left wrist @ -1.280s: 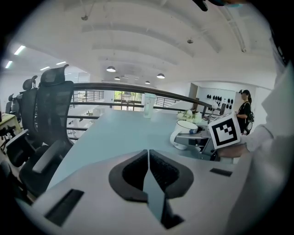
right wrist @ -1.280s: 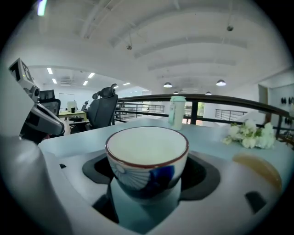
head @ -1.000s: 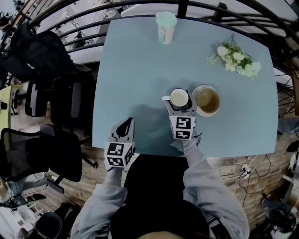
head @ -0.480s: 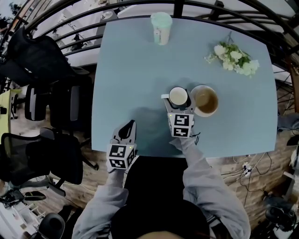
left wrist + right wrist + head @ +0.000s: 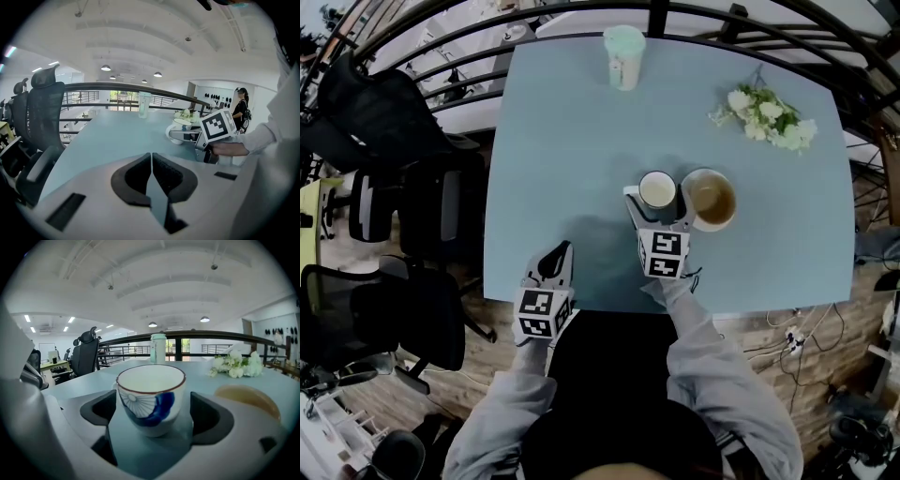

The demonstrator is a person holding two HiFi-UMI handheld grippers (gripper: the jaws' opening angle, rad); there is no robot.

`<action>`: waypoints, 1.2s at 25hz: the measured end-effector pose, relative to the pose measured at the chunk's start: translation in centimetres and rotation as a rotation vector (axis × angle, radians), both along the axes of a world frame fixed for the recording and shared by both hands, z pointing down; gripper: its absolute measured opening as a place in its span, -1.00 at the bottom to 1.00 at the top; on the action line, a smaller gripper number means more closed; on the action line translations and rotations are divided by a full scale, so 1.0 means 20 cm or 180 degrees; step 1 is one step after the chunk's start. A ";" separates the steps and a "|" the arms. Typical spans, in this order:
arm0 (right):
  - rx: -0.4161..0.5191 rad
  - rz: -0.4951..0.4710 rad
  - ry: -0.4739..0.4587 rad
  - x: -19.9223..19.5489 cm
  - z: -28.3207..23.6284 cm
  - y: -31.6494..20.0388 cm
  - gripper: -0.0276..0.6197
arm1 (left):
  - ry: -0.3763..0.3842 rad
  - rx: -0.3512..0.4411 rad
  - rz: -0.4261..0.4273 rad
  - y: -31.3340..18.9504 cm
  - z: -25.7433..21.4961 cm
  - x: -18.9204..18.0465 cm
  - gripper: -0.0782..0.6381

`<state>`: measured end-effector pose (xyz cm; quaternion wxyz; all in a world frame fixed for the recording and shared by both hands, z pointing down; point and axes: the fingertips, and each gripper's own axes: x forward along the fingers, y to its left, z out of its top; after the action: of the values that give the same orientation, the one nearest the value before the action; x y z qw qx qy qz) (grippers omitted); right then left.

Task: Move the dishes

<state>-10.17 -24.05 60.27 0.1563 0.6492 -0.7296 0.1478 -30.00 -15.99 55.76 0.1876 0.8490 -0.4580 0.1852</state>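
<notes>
Right gripper (image 5: 659,212) jaws have just spread wider, the cup (image 5: 150,397) standing free between them. Left gripper (image 5: 151,176) sits closed, empty.

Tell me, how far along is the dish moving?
Looks done: the blue-patterned cup stands on the table right beside the brownish bowl. In hand: nothing gripped; the right gripper has just been opening its jaws, cup between them with gaps both sides. The left gripper is shut, empty. Left: backing the right gripper away, probably.
</notes>
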 end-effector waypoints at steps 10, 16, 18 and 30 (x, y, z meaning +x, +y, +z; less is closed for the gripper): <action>-0.0096 -0.0201 -0.0152 -0.09 -0.11 0.27 0.56 | 0.0076 0.0113 0.0236 0.04 -0.05 0.06 -0.71; -0.0210 -0.0298 -0.0142 -0.01 -0.18 0.53 0.52 | 0.0210 0.0146 0.0451 0.05 -0.08 0.23 -0.71; -0.0296 -0.0296 -0.0118 0.06 -0.20 0.59 0.51 | 0.0262 0.0205 0.0543 0.06 -0.13 0.32 -0.71; 0.0168 -0.0331 -0.0404 0.51 -0.66 0.70 0.39 | 0.0631 0.0726 0.0583 0.11 -0.58 0.72 -0.71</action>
<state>0.06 -10.01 47.01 0.1001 0.6036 -0.7744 0.1612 -15.53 -13.71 44.19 0.1167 0.9170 -0.3761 0.0638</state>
